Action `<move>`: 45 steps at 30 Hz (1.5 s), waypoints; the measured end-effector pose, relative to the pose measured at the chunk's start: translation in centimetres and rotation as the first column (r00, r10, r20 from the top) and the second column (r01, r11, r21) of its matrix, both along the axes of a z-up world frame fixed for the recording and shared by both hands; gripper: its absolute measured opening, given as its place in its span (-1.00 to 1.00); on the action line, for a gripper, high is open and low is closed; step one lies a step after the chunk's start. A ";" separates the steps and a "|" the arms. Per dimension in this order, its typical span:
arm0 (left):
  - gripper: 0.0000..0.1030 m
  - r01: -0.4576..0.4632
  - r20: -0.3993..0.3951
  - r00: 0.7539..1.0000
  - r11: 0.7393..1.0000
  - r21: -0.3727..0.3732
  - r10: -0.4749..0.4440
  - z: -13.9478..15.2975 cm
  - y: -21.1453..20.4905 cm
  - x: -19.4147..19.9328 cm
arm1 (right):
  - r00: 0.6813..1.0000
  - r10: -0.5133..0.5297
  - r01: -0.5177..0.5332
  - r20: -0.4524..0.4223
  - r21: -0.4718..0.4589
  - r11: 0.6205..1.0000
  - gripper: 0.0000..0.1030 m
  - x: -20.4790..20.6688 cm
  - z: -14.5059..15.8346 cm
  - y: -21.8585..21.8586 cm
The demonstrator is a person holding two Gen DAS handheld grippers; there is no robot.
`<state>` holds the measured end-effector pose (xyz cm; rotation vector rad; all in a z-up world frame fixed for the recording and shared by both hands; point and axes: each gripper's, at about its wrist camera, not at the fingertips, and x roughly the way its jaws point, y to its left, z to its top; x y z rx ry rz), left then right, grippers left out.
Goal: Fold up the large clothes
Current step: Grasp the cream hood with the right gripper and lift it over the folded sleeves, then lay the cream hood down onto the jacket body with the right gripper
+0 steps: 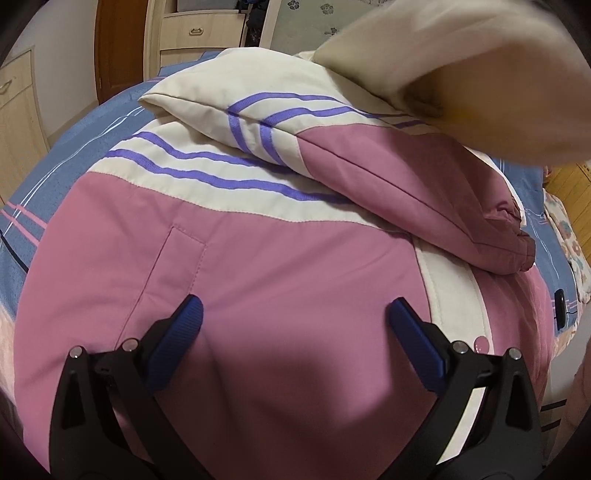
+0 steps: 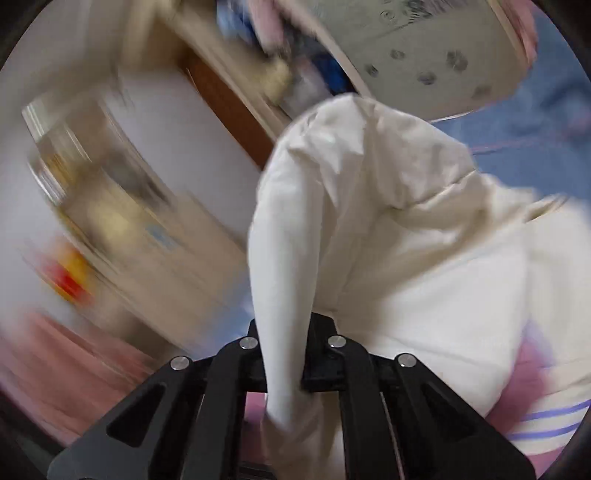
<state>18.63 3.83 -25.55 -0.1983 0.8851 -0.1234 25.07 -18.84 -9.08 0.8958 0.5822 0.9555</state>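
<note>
While the left tongs (image 1: 295, 314) gape above the jacket (image 1: 258, 266), the right tongs (image 2: 286, 363) clench its cream hood (image 2: 332, 192).

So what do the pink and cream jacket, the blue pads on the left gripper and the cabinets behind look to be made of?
The jacket looks like smooth woven synthetic with padding, judging by its matte sheen, stitched seams and puffy folded sleeve. The pads of the left gripper look like ribbed rubber or plastic: fine grooves show. The cabinets look like pale wood or laminate, with visible grain.
</note>
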 end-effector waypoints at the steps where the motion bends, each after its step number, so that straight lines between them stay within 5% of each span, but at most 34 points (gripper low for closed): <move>1: 0.96 -0.001 0.001 1.000 1.000 -0.003 0.001 -0.1 0.1 0.0 | 1.000 0.013 -0.008 -0.026 0.204 0.979 -0.84 -0.3 -0.7 -1.8; 3: 0.96 -0.002 0.005 1.000 1.000 -0.010 0.003 -0.1 0.2 -0.1 | 0.995 0.043 0.005 -0.090 0.478 0.878 -0.84 -1.6 -3.8 -4.5; 4: 0.96 -0.002 0.007 1.000 1.000 -0.013 0.002 -0.1 0.1 -0.2 | 0.989 0.056 0.027 -0.136 0.545 0.838 -0.84 -2.6 -6.0 -5.4; 6: 0.96 -0.001 0.010 1.000 1.000 -0.016 0.001 -0.1 0.1 -0.4 | 0.967 0.058 0.090 -0.248 0.545 0.834 -0.84 -4.4 -10.4 -6.2; 8: 0.96 -0.011 0.007 1.000 0.999 -0.036 0.011 0.1 0.4 -0.5 | 0.915 -0.036 0.186 -0.401 0.342 0.921 -0.82 -6.5 -14.9 -7.1; 10: 0.96 -0.051 -0.008 0.999 0.990 -0.133 0.050 1.1 1.5 -0.6 | 0.867 -0.155 0.222 -0.474 0.088 0.971 -0.76 -8.2 -17.8 -7.5; 13: 0.96 -0.082 -0.010 0.997 0.946 -0.314 0.083 3.5 3.3 -0.4 | 0.881 -0.173 0.203 -0.441 0.021 0.979 -0.67 -9.7 -17.9 -7.7; 17: 0.96 -0.031 0.115 0.992 0.971 -0.237 0.060 9.2 1.5 -0.1 | 0.937 -0.208 0.181 -0.282 -0.119 0.976 0.64 -10.6 -13.7 -7.6; 18: 0.96 -0.008 0.136 0.990 0.978 -0.209 0.038 10.2 0.7 0.3 | 0.944 -0.231 0.200 -0.236 -0.148 0.969 0.71 -11.1 -12.6 -7.7; 23: 0.96 0.126 0.179 0.978 0.988 -0.087 -0.109 12.7 -6.2 2.2 | 0.941 -0.336 0.331 0.031 -0.283 0.900 0.68 -13.2 -7.2 -8.8; 24: 0.96 0.160 0.162 0.976 0.984 -0.074 -0.147 12.4 -7.9 2.6 | 0.926 -0.370 0.375 0.079 -0.310 0.873 0.51 -13.3 -5.8 -9.2; 26: 0.96 0.201 0.107 0.975 0.978 -0.058 -0.194 11.1 -10.1 3.9 | 0.897 -0.409 0.441 0.165 -0.353 0.825 0.32 -12.7 -3.3 -9.7; 30: 0.96 0.222 0.012 0.975 0.973 -0.063 -0.222 6.6 -13.3 4.2 | 0.854 -0.398 0.519 0.335 -0.490 0.700 0.31 -10.0 1.1 -8.2; 32: 0.96 0.204 -0.040 0.977 0.975 -0.088 -0.208 4.3 -13.1 4.1 | 0.855 -0.359 0.514 0.375 -0.511 0.689 0.31 -7.5 2.1 -7.1; 36: 0.96 0.202 -0.053 0.975 0.965 -0.168 -0.214 2.9 -11.6 4.1 | 0.943 -0.174 0.322 0.283 -0.652 0.686 0.31 -0.6 1.0 -4.1; 38: 0.96 0.205 -0.057 0.975 0.966 -0.156 -0.216 2.8 -11.5 4.1 | 0.968 -0.137 0.250 0.212 -0.741 0.623 0.31 2.0 -0.6 -2.7; 39: 0.96 0.209 -0.057 0.974 0.966 -0.150 -0.220 2.8 -11.5 4.1 | 0.973 -0.151 0.228 0.172 -0.796 0.561 0.31 3.3 -2.1 -2.1; 40: 0.96 0.212 -0.057 0.973 0.966 -0.149 -0.222 2.7 -11.3 3.9 | 0.972 -0.186 0.224 0.147 -0.823 0.521 0.31 4.0 -3.5 -2.4; 42: 0.96 0.217 -0.059 0.972 0.965 -0.146 -0.228 2.5 -11.4 3.8 | 0.955 -0.280 0.235 0.101 -0.834 0.500 0.28 4.4 -6.0 -3.9; 45: 0.96 0.227 -0.056 0.970 0.966 -0.122 -0.236 2.5 -11.9 3.5 | 0.914 -0.405 0.222 -0.018 -0.814 0.538 0.30 5.7 -9.9 -8.4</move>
